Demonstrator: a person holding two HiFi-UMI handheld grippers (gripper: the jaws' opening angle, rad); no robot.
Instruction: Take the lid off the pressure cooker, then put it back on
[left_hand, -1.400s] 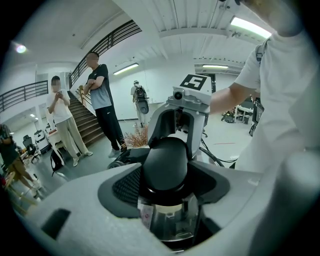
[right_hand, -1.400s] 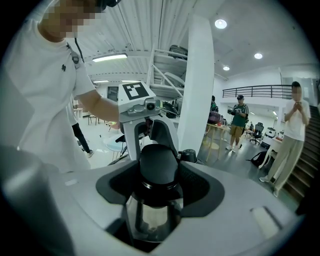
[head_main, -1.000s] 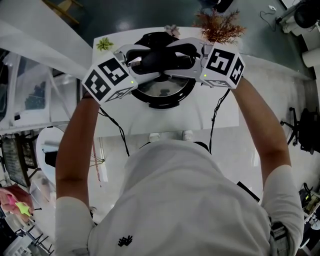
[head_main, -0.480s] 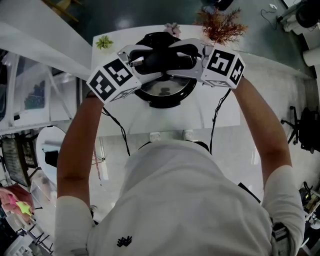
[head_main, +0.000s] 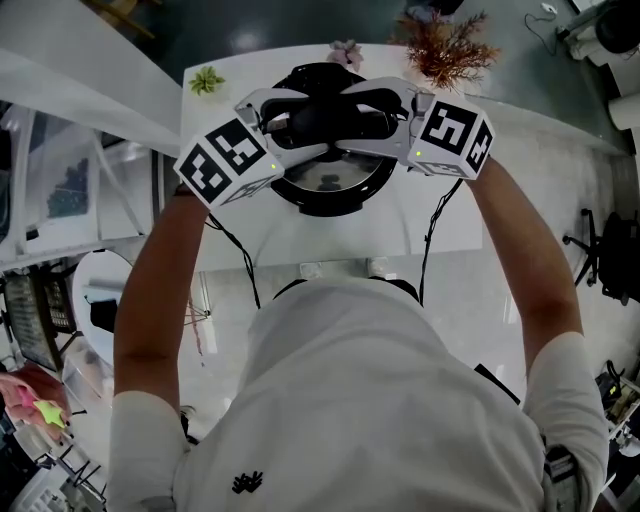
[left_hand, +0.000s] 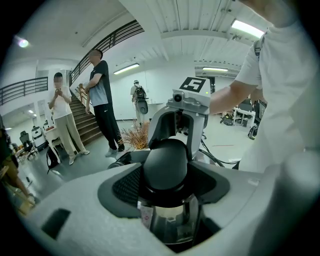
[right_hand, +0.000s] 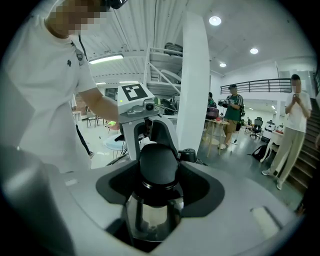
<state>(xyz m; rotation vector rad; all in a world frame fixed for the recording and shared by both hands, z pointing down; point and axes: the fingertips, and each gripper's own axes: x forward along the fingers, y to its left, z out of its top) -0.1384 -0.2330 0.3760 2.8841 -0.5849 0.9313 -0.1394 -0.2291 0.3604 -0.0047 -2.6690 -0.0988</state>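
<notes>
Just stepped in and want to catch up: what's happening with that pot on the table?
A person is working on a pressure cooker that stands on the white table, with a handheld gripper in each hand. The left gripper and the right gripper face each other from opposite sides, each with its jaws closed on one end of the black lid handle. The shiny lid is over the pot; whether it is seated or raised off the rim cannot be told.
</notes>
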